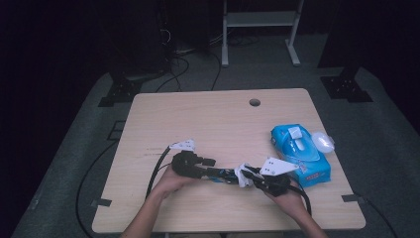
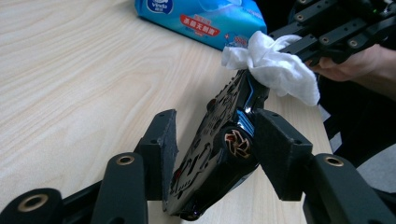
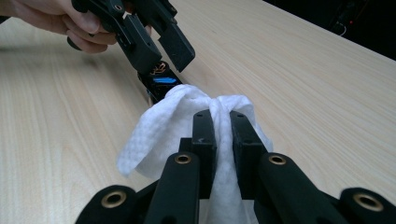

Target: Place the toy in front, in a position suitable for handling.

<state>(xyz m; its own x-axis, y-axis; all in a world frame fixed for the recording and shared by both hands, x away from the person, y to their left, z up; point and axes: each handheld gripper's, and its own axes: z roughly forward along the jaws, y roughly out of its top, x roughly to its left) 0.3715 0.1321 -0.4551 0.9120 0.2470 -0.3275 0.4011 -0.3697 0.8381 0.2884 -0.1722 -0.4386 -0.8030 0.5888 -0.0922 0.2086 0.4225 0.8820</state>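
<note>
Pinching a white wipe point(image 3: 187, 126) between nearly closed jaws, the right gripper point(image 3: 222, 123) holds the bunched cloth against the far end of a glossy black gadget point(image 2: 219, 144), some sort of controller with buttons, though its exact kind is hard to tell. That gadget lies straight ahead of the right gripper, its long axis running from one gripper to the other, and the left gripper point(image 2: 215, 140) clamps its opposite end with jaws partly open around the body, tilted on edge just above the table point(image 1: 218, 119). A wiping stroke would likely run along that axis toward the left gripper. Off to the right gripper's outer side rests a blue wipe pack point(image 1: 300, 151), close by. Beyond the pale wooden table, the room is dark, with cables and a white frame point(image 1: 260, 22) on the floor.
</note>
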